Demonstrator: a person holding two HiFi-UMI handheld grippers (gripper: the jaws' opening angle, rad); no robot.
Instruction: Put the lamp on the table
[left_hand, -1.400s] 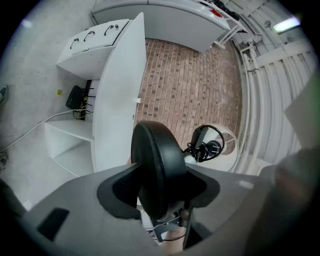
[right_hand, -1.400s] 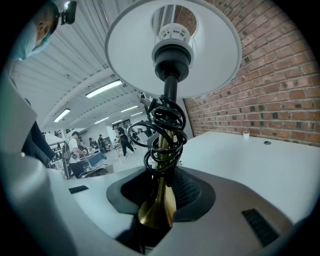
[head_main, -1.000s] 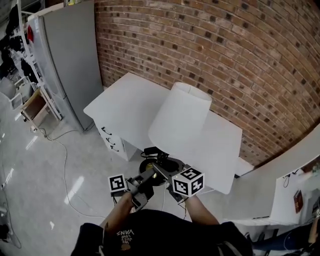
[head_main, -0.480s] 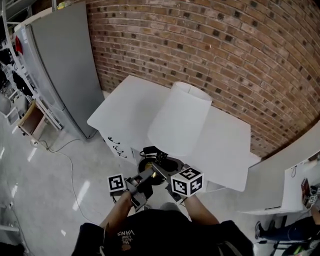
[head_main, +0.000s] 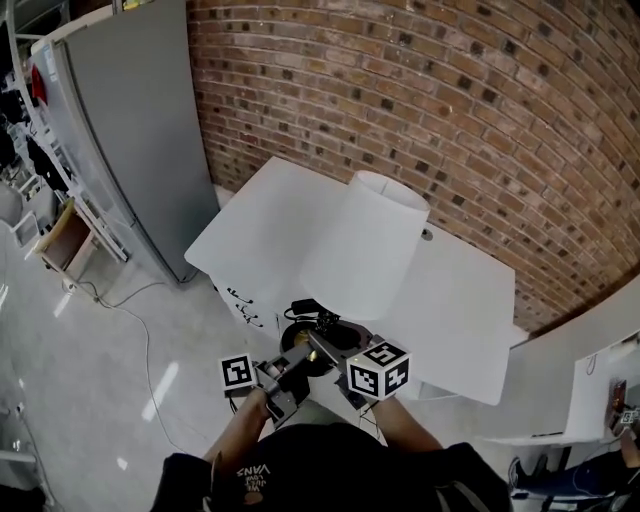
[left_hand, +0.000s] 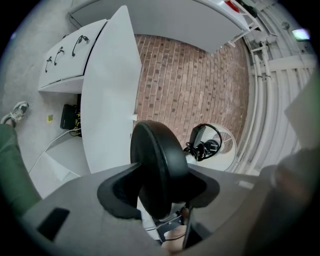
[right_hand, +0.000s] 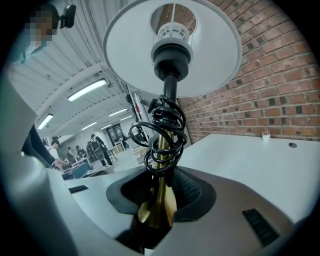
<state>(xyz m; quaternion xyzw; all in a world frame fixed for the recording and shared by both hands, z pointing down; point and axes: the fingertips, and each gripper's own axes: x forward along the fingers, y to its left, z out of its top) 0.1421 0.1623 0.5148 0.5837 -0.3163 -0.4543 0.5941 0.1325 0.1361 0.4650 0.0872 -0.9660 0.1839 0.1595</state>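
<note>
Together, left gripper (head_main: 292, 368) tight on lamp base (left_hand: 157, 167); right gripper (head_main: 338, 357) tight on stem (right_hand: 158, 204)

Your lamp (head_main: 365, 245) has a white shade (right_hand: 215, 50), brass stem (right_hand: 159, 200), black base (left_hand: 157, 170) and black cord (right_hand: 162, 132); your counter (head_main: 455, 300) is white, the wall (head_main: 450, 100) red-brown brick.

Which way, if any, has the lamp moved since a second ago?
Yes: the lamp shifted slightly left against the table, uncovering its small hole.
</note>
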